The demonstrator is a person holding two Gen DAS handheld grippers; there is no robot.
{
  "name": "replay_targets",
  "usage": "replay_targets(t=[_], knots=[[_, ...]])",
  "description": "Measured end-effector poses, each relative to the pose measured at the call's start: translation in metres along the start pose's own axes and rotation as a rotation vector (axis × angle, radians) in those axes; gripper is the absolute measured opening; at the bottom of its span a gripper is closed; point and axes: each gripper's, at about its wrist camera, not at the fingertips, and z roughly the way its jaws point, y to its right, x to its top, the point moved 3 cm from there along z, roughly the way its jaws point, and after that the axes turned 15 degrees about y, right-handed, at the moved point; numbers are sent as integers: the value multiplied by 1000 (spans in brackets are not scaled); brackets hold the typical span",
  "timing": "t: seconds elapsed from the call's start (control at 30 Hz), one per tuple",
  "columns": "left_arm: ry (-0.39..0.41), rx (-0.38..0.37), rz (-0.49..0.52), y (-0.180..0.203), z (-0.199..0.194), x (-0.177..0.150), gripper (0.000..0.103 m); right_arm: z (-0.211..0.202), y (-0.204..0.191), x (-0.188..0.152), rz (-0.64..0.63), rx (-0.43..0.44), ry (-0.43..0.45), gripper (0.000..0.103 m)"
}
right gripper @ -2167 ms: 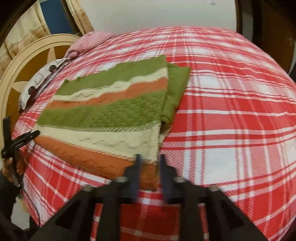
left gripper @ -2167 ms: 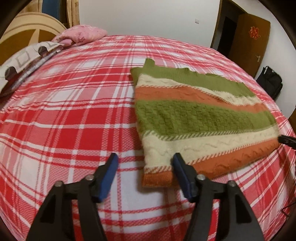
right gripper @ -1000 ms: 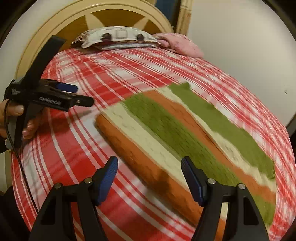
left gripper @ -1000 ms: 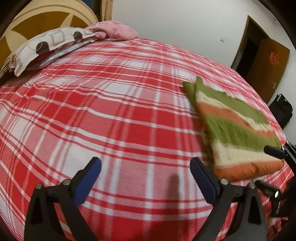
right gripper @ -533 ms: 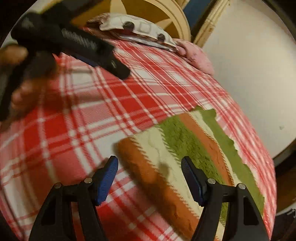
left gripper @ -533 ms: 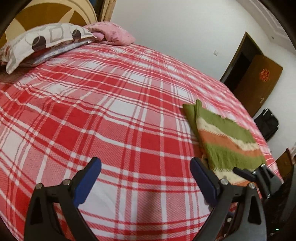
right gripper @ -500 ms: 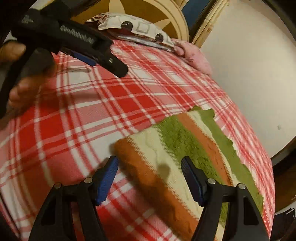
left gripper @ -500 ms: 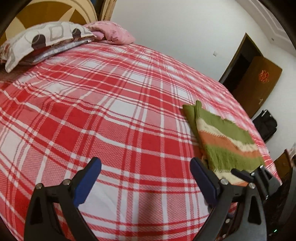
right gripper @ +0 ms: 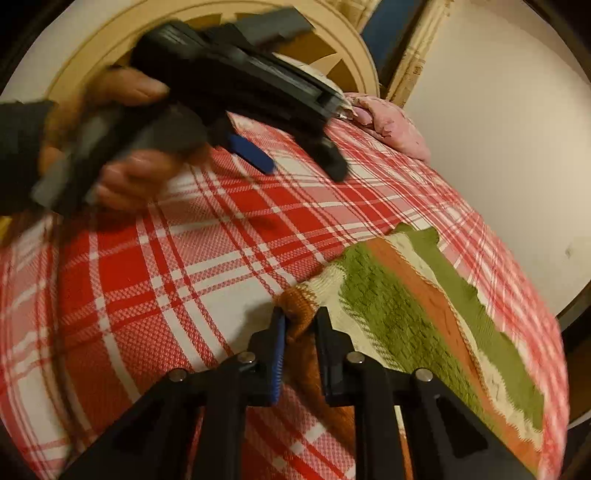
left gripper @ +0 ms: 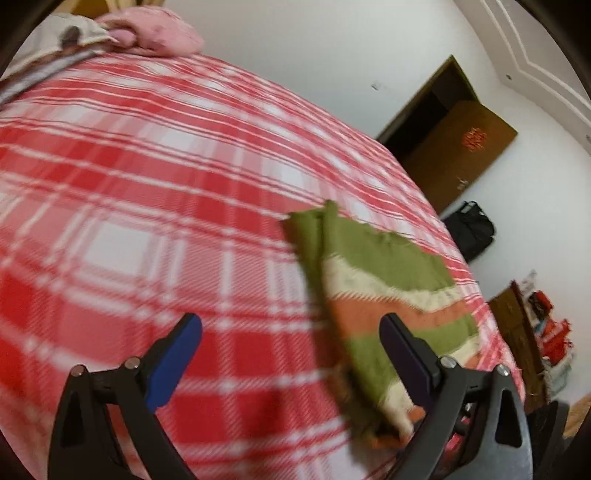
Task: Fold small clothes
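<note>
Right claw (right gripper: 300, 325) on sweater (right gripper: 424, 332) corner

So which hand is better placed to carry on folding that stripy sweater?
The right. Its gripper has just closed on the orange corner of the sweater, pinching it between its pads. The left gripper hangs open over the bed cover, beside the sweater and holding nothing.

Home bedroom, plaid bed (left gripper: 155, 192), pillows (left gripper: 159, 29), headboard (right gripper: 92, 48)

Red-and-white plaid bed (left gripper: 155, 206) under a folded striped sweater (left gripper: 384, 295), pillows (left gripper: 155, 29) at its head.
</note>
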Motion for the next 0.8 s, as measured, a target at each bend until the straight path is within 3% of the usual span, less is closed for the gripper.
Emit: replay_targets(t=[0.23,0.33,0.4,0.43,0.53,0.57,0.6,0.8], knots=[[-84,-12,-48,10,67,13,97,-4,25,-4,100,8,5,13],[-79,-1,-30,15,82,17,93,-2,28,-6,115,12,11,13],[-96,-19,-44,16,89,18,78,-2,33,-7,130,15,12,13],[-114,-32,-49,16,91,16,64,-1,35,-8,134,12,11,13],[-136,-41,-47,17,96,12,43,-1,45,-11,154,3,10,13],[-135,-30,-37,18,96,12,19,-1,48,-12,164,3,8,13],[-136,-25,-35,18,95,12,13,-4,49,-12,172,4,8,12],[-60,-18,-21,35,79,24,12,-22,61,-11,240,9,29,10]])
